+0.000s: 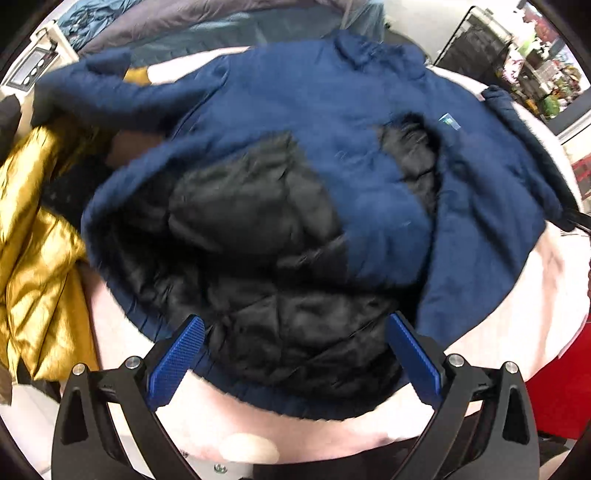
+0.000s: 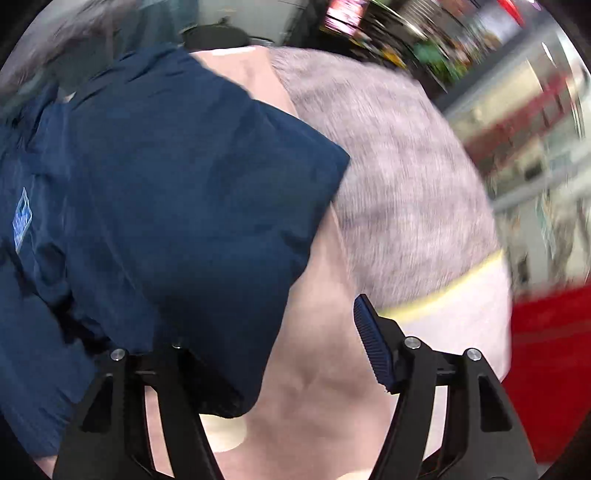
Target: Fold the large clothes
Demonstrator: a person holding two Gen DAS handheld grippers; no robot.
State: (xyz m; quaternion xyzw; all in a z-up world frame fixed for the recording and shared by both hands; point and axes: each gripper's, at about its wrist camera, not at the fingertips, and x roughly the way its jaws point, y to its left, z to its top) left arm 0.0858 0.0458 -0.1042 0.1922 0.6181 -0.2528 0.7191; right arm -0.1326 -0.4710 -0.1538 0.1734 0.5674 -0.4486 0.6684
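Note:
A navy padded jacket with black lining lies spread on a pale pink cover. My left gripper is open above the jacket's near hem, its blue pads wide apart and holding nothing. In the right wrist view a navy sleeve or panel with a light blue logo drapes over the left finger and hides it. My right gripper is open, with only its right pad showing. That view is motion-blurred.
A shiny gold jacket is piled at the left. Grey and teal bedding lies behind. A grey knit fabric with a yellow stripe lies right of the sleeve. A red surface borders the right edge. Shelves stand far right.

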